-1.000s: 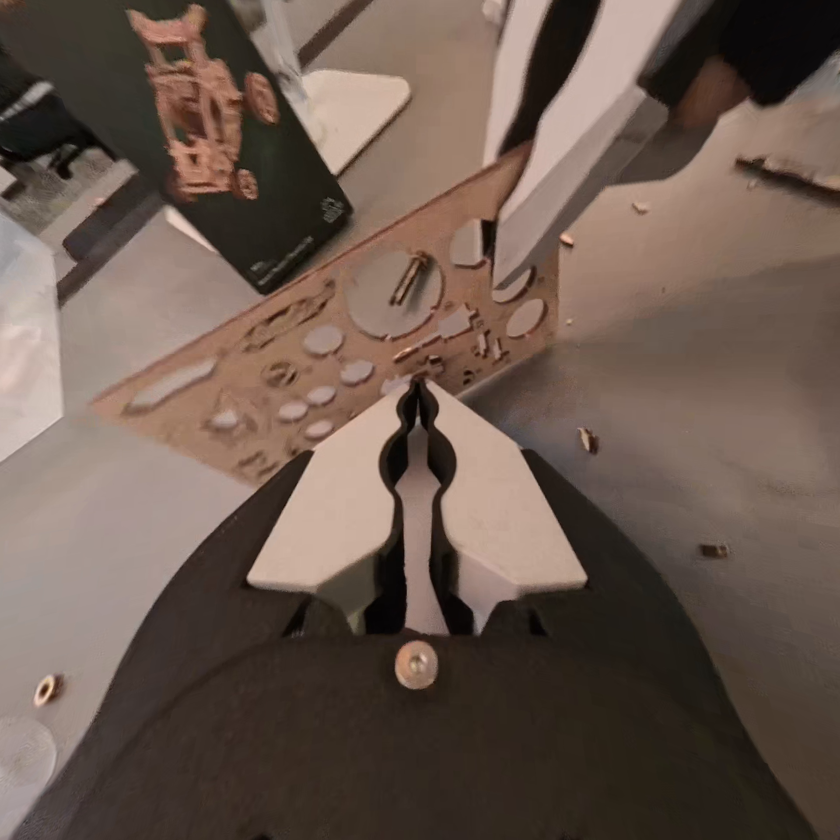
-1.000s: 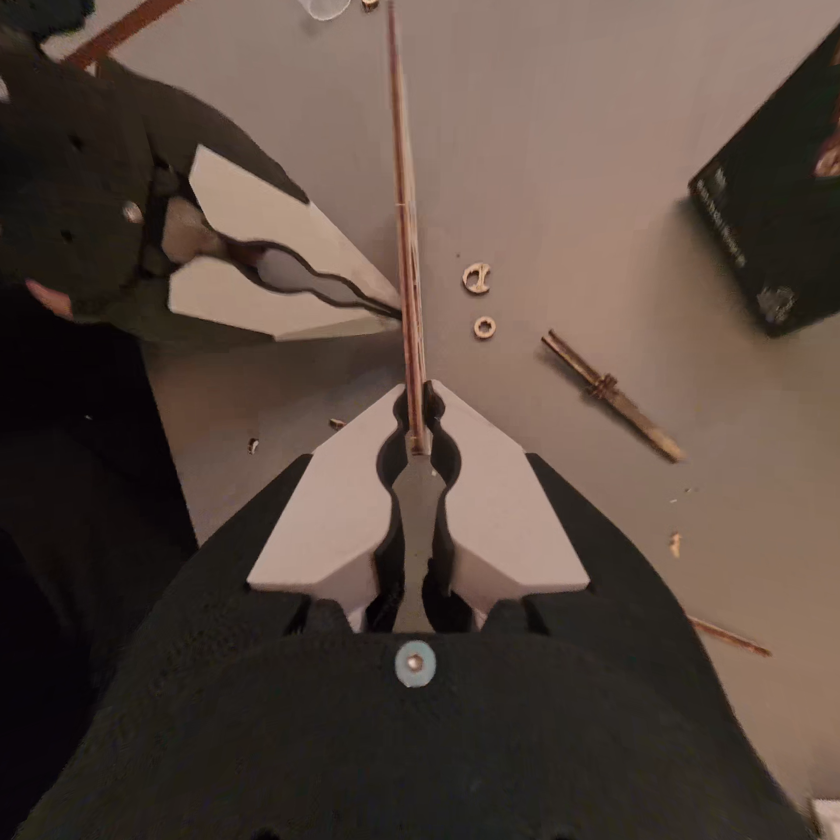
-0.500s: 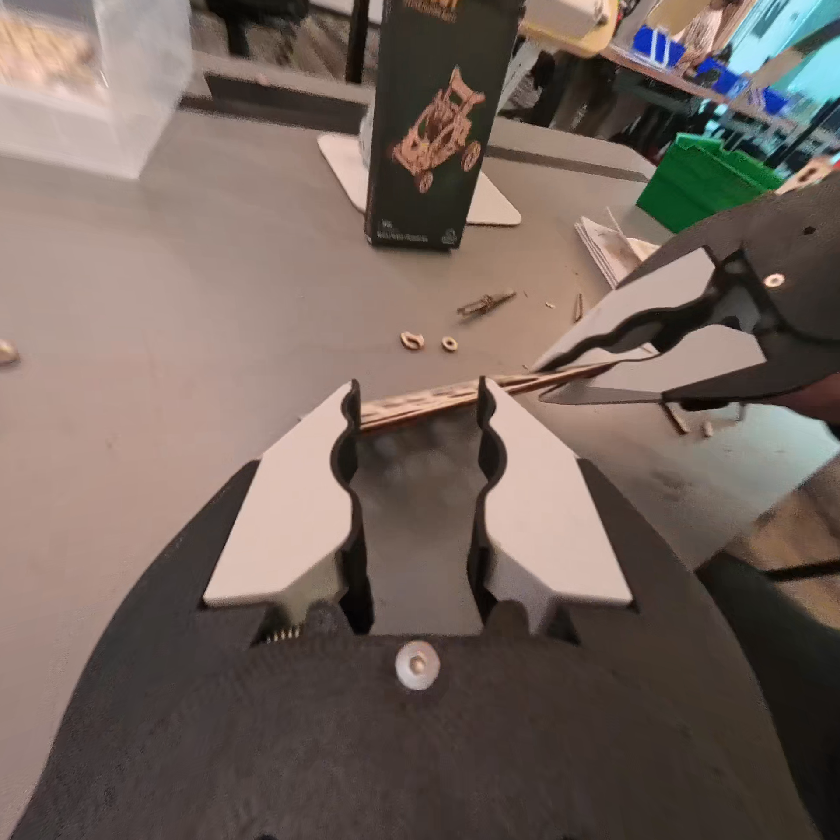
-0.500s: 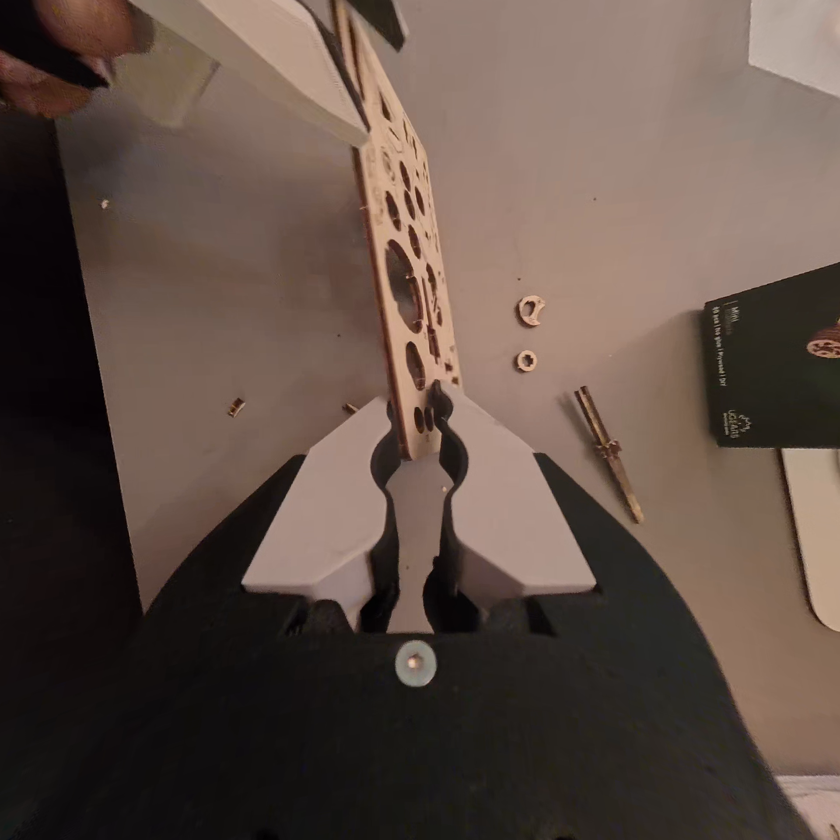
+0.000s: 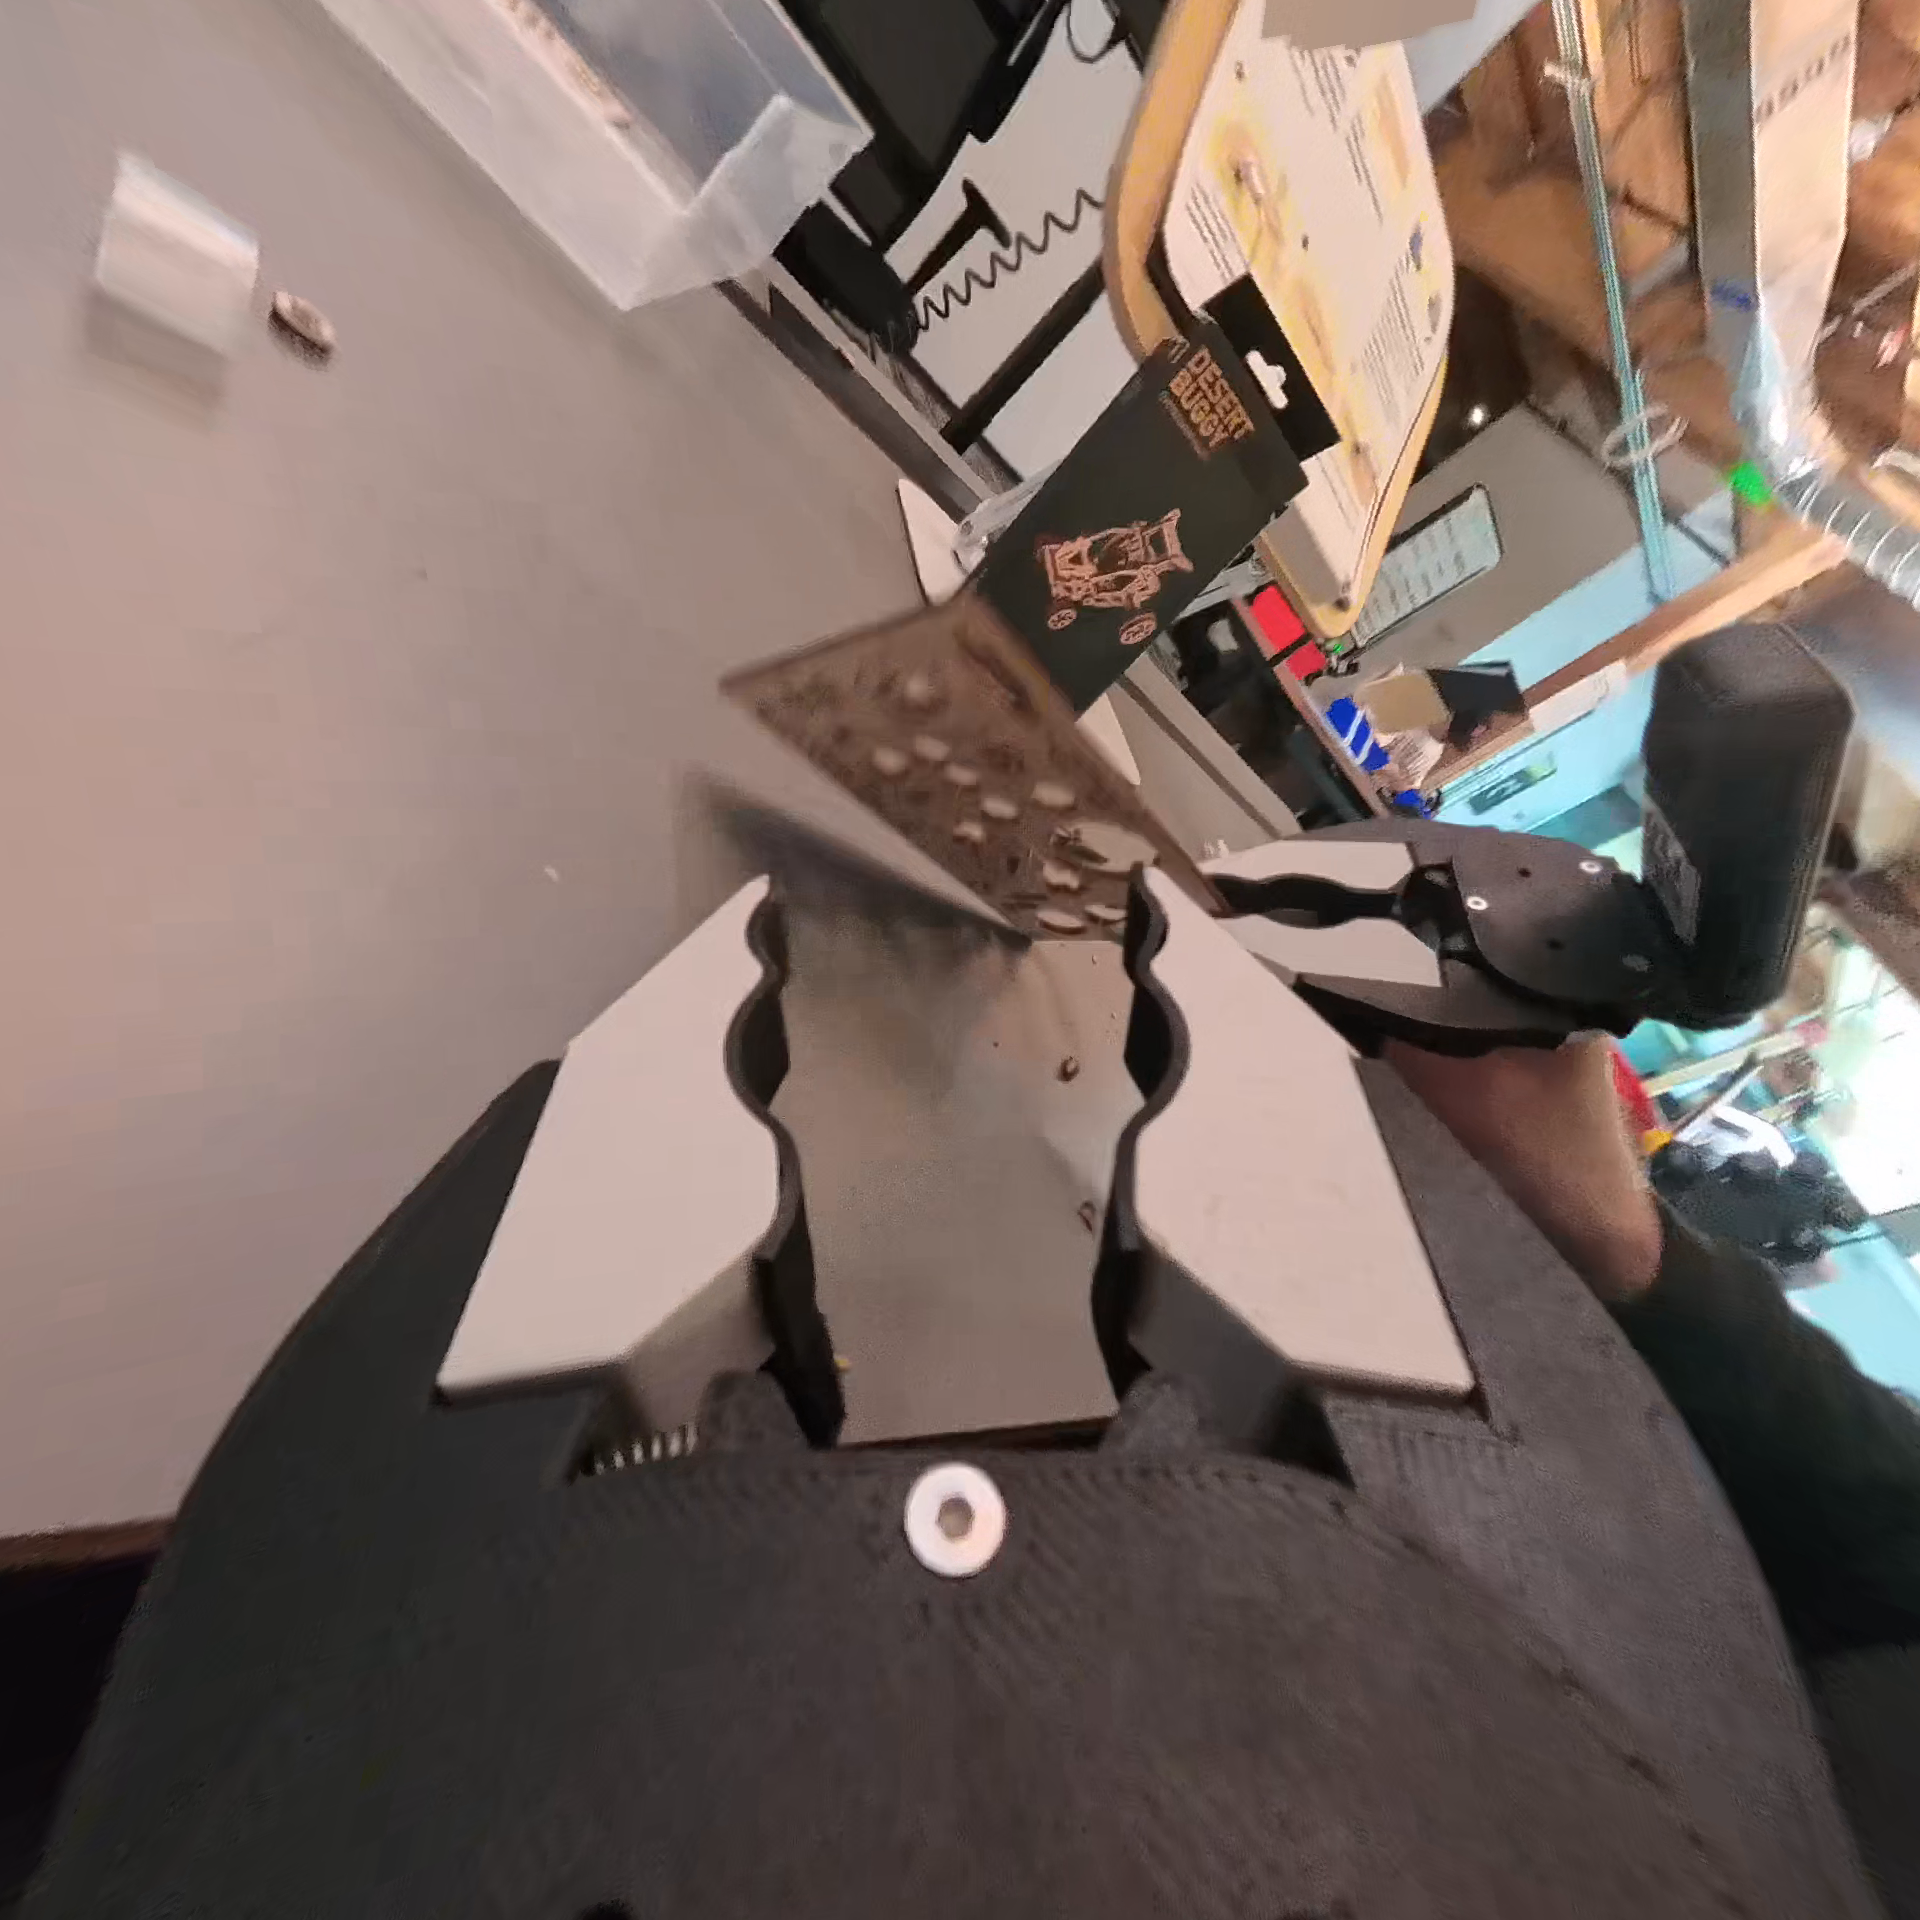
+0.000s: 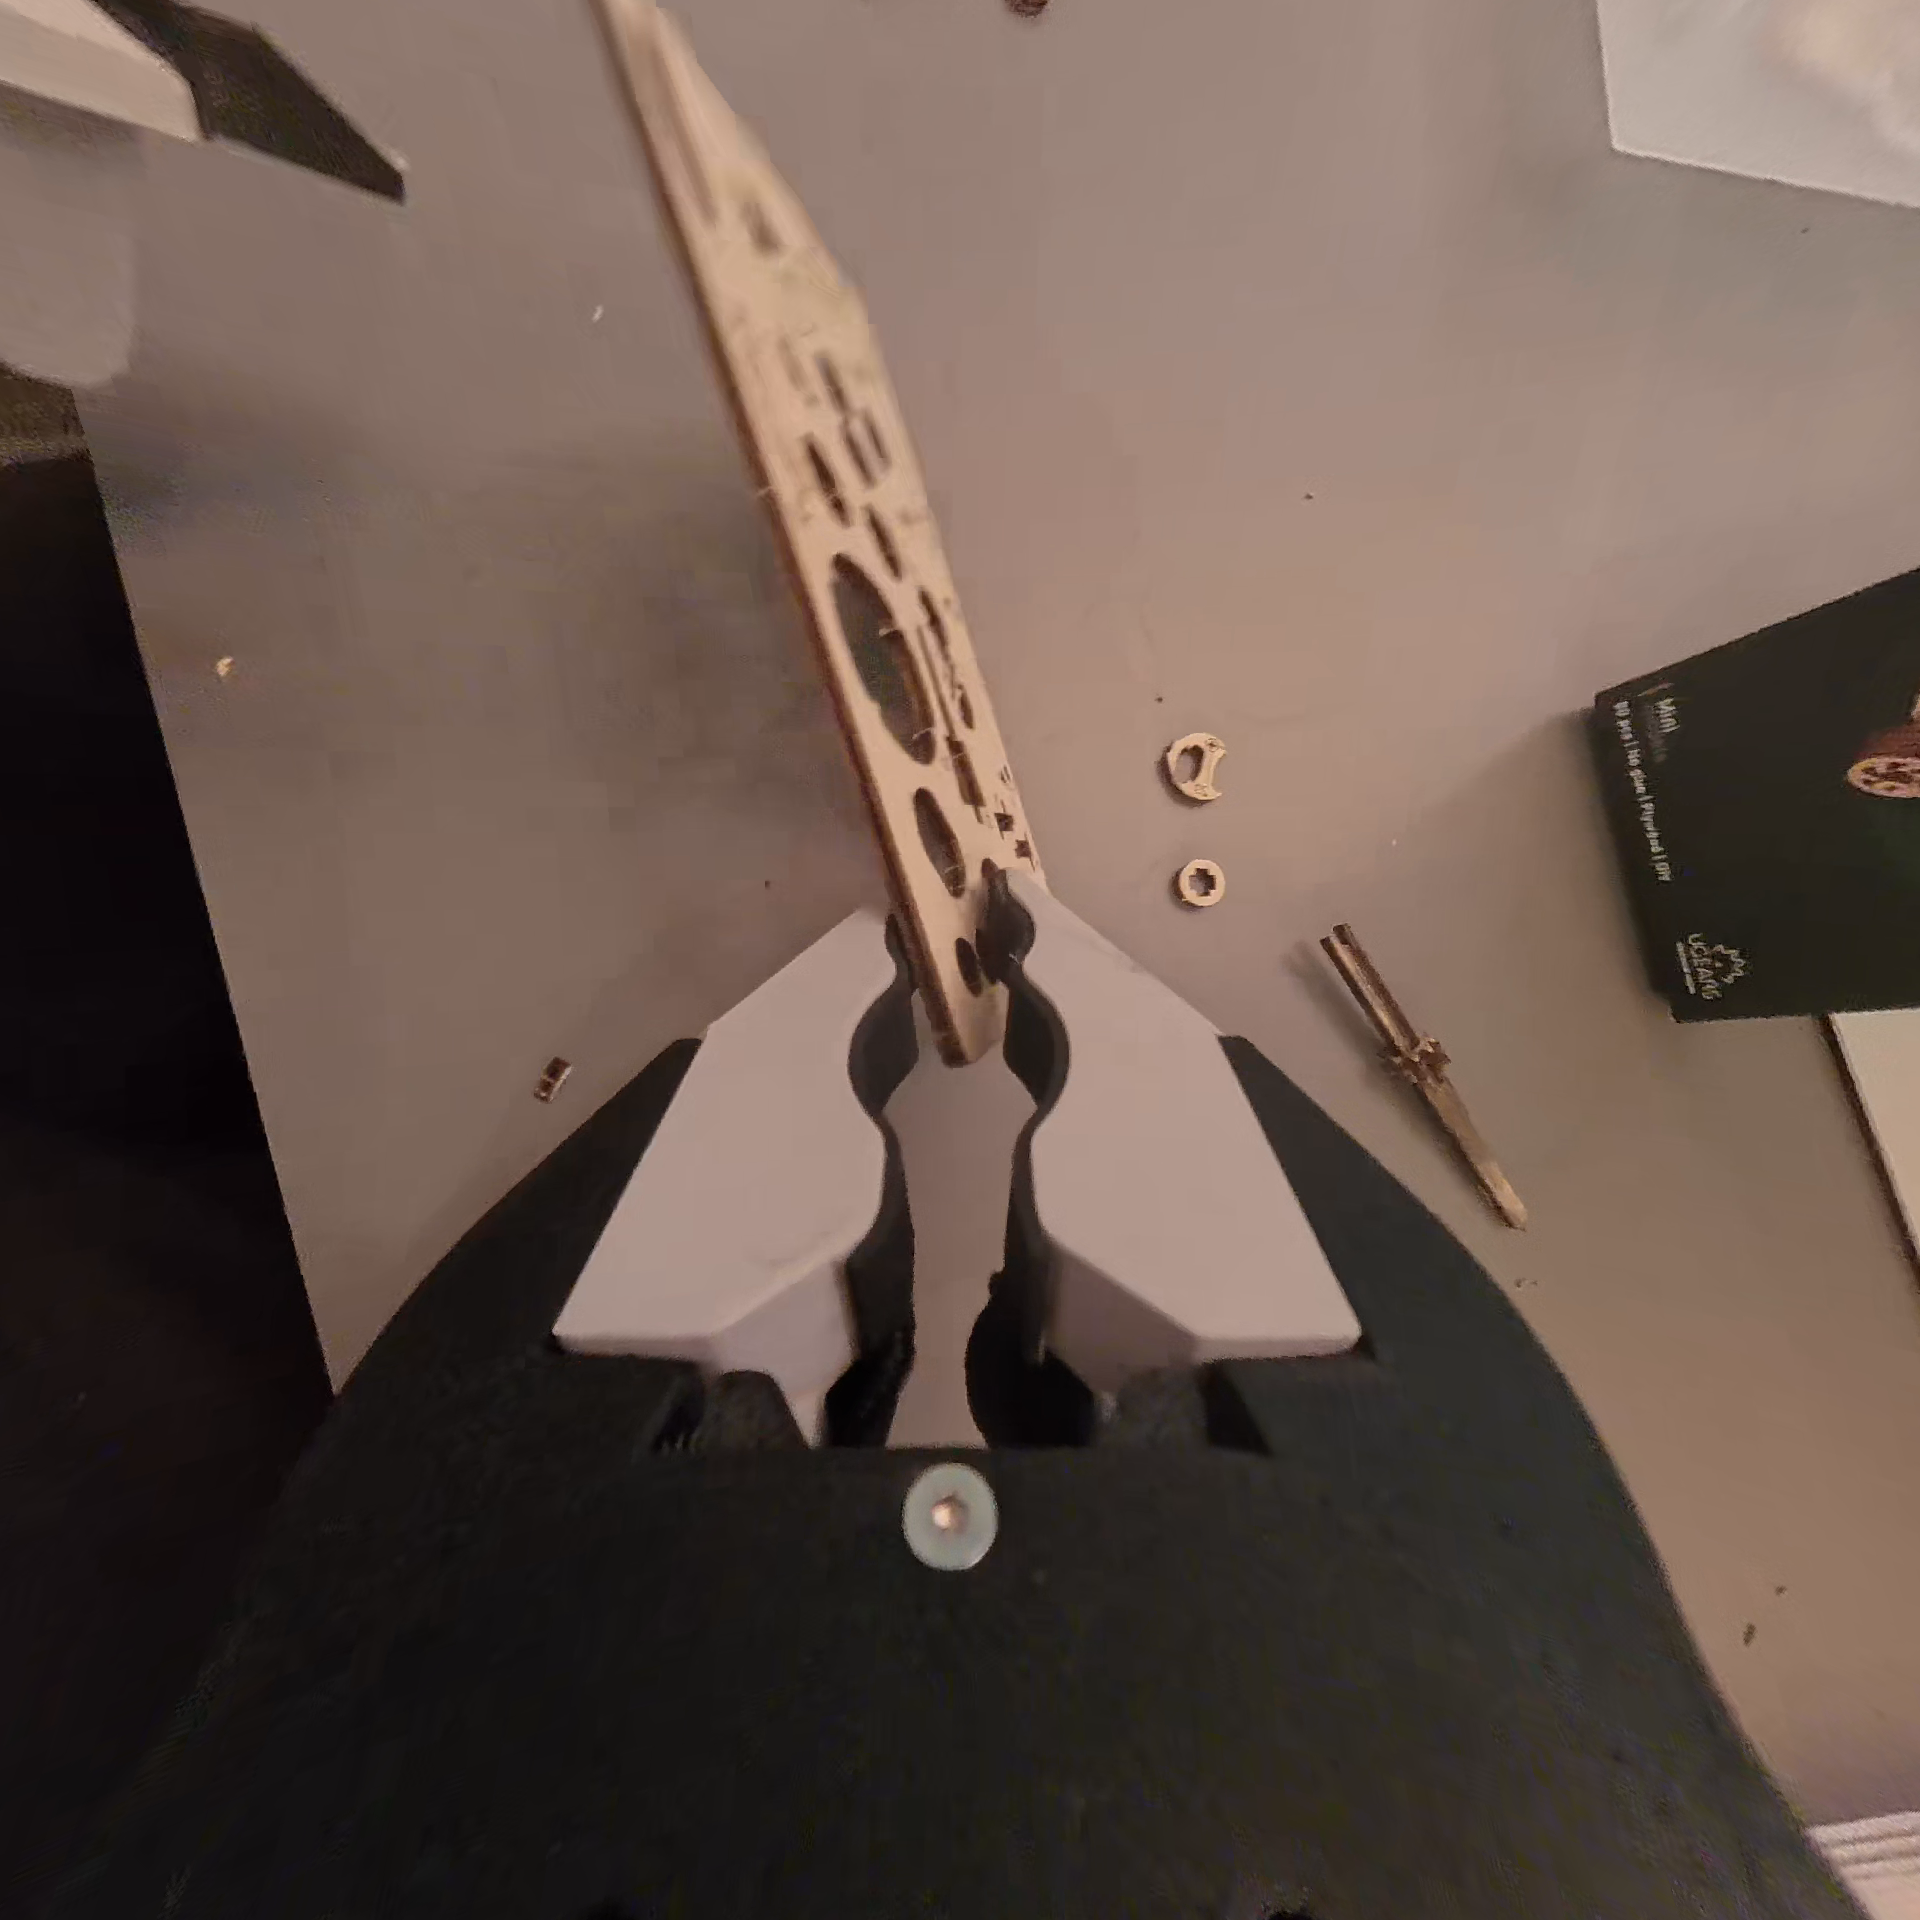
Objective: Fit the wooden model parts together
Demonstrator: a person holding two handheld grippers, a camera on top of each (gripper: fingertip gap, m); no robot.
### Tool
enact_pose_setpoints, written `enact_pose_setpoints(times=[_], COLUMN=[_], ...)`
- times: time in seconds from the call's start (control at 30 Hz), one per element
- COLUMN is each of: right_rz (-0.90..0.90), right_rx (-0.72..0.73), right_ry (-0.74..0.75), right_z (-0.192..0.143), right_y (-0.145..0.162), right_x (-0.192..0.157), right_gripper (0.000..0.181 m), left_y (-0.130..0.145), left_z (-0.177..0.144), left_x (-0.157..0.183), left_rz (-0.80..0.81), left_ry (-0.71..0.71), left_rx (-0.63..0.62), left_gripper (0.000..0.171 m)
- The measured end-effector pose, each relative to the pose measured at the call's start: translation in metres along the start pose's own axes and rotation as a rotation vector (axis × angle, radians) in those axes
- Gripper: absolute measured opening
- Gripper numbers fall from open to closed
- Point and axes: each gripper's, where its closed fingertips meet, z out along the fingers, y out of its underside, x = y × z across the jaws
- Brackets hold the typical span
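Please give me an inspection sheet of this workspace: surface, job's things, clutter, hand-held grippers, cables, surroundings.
Surface: grey table, with small wood crumbs.
Job's things: punched wooden parts sheet, lifted off the table and tilted; wooden axle, small ring and crescent piece lie loose to its right.
Clutter: dark kit box at the right; clear plastic container and small clear bag at the far side.
Grippers: right hand-held gripper is shut on the sheet's near corner; left hand-held gripper is open and holds nothing, the sheet just beyond its tips.
Cables: coiled black cable behind the table.
Surroundings: cluttered workshop; board with papers.
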Motion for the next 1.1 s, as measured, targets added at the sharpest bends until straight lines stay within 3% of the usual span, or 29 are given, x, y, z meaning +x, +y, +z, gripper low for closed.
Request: enact_pose_setpoints(times=[0.13,0.23,0.3,0.37,0.4,0.53,0.63,0.7,0.83,0.93,1.1], right_rz=[-0.054,-0.148,-0.186,-0.234,-0.258,-0.292,-0.093,0.085,0.205,0.255,0.284], right_rx=[-0.004,-0.017,-0.016,-0.020,-0.019,0.003,0.173,0.247,0.196,0.196,0.165], right_ry=[0.006,0.007,-0.001,-0.003,-0.007,-0.129,-0.311,-0.370,-0.345,-0.381,-0.445], right_z=[0.002,0.006,0.007,0.008,0.009,0.011,-0.011,-0.018,0.011,0.023,0.039], right_y=[-0.001,-0.004,-0.007,-0.008,-0.008,-0.007,-0.034,-0.049,-0.044,-0.046,-0.046], right_x=[-0.006,-0.022,-0.031,-0.038,-0.041,-0.063,-0.064,-0.044,-0.013,-0.009,-0.011], right_gripper=[0.007,0.008,0.008,0.009,0.011,0.041,0.037,0.040,0.046,0.032,0.029], left_y=[0.031,0.027,0.027,0.024,0.027,0.021,0.014,0.011,0.014,0.014,0.019], left_z=[0.026,0.047,0.055,0.061,0.062,0.059,0.052,0.051,0.054,0.055,0.057], left_x=[0.020,0.025,0.018,0.011,0.006,-0.001,-0.009,-0.012,-0.003,-0.002,0.001], left_rz=[-0.162,-0.252,-0.290,-0.361,-0.344,-0.316,-0.185,-0.126,-0.050,-0.021,0.002], left_ry=[0.128,0.151,0.153,0.158,0.149,0.182,0.146,0.130,0.195,0.206,0.223], left_rx=[-0.170,-0.198,-0.207,-0.190,-0.208,-0.225,-0.269,-0.286,-0.357,-0.364,-0.385], left_gripper=[0.086,0.095,0.070,0.059,0.043,0.003,0.001,0.001,0.001,0.001,0.001])
